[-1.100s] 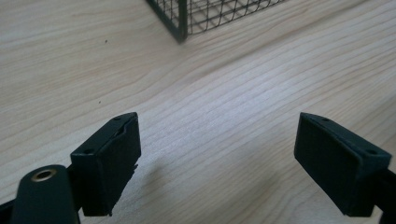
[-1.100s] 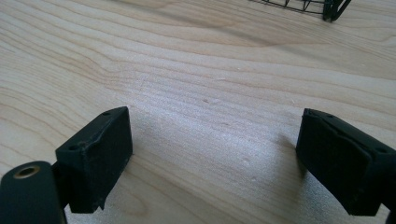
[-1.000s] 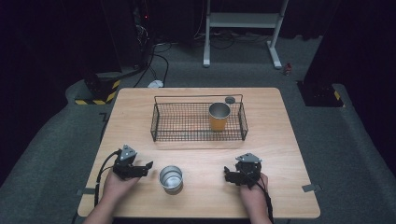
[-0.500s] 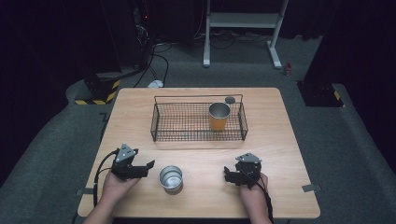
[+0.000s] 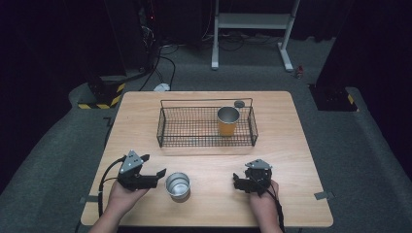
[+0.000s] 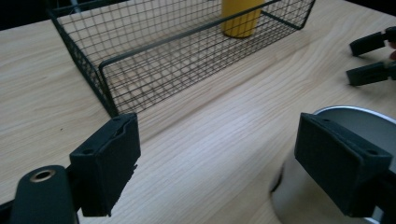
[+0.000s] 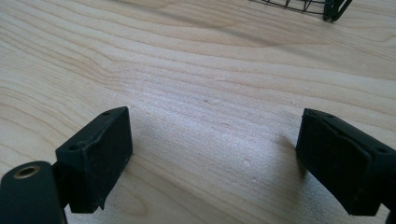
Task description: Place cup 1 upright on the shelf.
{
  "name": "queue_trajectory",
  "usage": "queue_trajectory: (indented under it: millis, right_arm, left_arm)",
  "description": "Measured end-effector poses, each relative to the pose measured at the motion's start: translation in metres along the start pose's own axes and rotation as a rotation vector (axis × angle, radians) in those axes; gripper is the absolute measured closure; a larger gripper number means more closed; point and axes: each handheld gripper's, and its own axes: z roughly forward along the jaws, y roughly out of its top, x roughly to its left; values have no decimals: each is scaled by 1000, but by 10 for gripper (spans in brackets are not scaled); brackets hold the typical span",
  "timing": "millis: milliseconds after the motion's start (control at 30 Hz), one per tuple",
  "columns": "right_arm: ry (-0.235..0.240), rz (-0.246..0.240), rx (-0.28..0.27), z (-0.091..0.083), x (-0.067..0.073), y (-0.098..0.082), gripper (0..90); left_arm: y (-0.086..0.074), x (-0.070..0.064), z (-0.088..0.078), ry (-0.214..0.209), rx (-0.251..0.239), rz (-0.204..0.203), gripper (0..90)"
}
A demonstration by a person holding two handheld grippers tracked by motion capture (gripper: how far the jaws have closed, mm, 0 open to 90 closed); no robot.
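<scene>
From the high view, the pale wooden counter carries a black wire-mesh basket with a tall yellow metal cup standing at its right end, and a small open silver steel cup sits in front of the basket, between both tongs. The left gripper view alone shows the left tongs released with only wood between them, the silver cup just outside one black pad, while the right gripper view shows the right tongs released over bare wood in front of the basket's corner. Since the earlier frame, the left tongs have lifted slightly beside the silver cup, while the right tongs have kept still.

silver cup between tools, wire basket ahead
</scene>
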Motion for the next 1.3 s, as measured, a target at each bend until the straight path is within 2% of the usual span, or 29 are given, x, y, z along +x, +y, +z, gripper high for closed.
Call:
queue_trajectory:
  millis: [67,100,333,600,767,800,1067,1300]
  right_arm:
    - [0,0,0,0,0,0,106]
    - [0,0,0,0,0,0,106]
    - [0,0,0,0,0,0,106]
    - [0,0,0,0,0,0,106]
    - [0,0,0,0,0,0,106]
    - [0,0,0,0,0,0,106]
    - [0,0,0,0,0,0,106]
    - [0,0,0,0,0,0,106]
  left_arm:
    - [1,-4,0,-18,-6,-2,147]
    - [3,-8,-1,-41,-8,-6,147]
    - [6,-21,-1,-91,-26,4,126]
    - [5,-39,2,-139,-16,32,75]
    - [2,-48,6,-180,-26,54,28]
    - [1,-50,7,-184,-23,54,5]
    - [-7,-60,16,-203,2,89,1]
    - [-12,-63,23,-197,26,102,1]
